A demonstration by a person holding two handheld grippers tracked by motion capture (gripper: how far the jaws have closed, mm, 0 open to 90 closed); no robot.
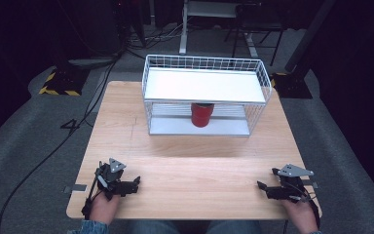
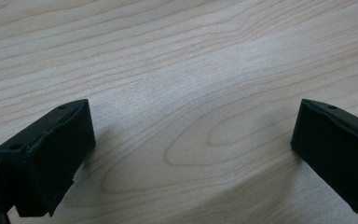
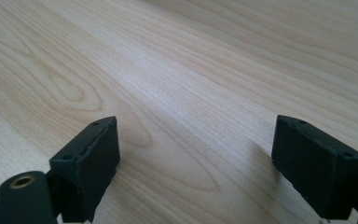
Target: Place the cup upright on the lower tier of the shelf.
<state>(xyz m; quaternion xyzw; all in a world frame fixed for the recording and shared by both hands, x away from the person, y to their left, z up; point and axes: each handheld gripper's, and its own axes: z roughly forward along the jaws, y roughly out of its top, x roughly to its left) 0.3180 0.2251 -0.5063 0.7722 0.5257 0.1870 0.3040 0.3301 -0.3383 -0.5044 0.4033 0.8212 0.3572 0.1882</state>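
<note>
A red can (image 1: pixel 202 114) stands on the lower shelf of a white wire rack (image 1: pixel 205 95) at the far middle of the wooden table (image 1: pixel 190 161). My left gripper (image 1: pixel 135 182) rests at the near left of the table, pointing right, open with nothing between its jaws. My right gripper (image 1: pixel 261 187) rests at the near right, pointing left, open and holding nothing. In the left gripper view the gripper (image 2: pixel 193 140) has its jaws wide apart over bare wood. In the right gripper view the gripper (image 3: pixel 196 154) likewise spans bare wood.
The rack's flat white top shelf (image 1: pixel 204 85) covers the can from above. Bare wood lies between the grippers and the rack. Cables (image 1: pixel 73 126) run over the grey floor to the left. Chair and desk legs (image 1: pixel 253 34) stand behind the table.
</note>
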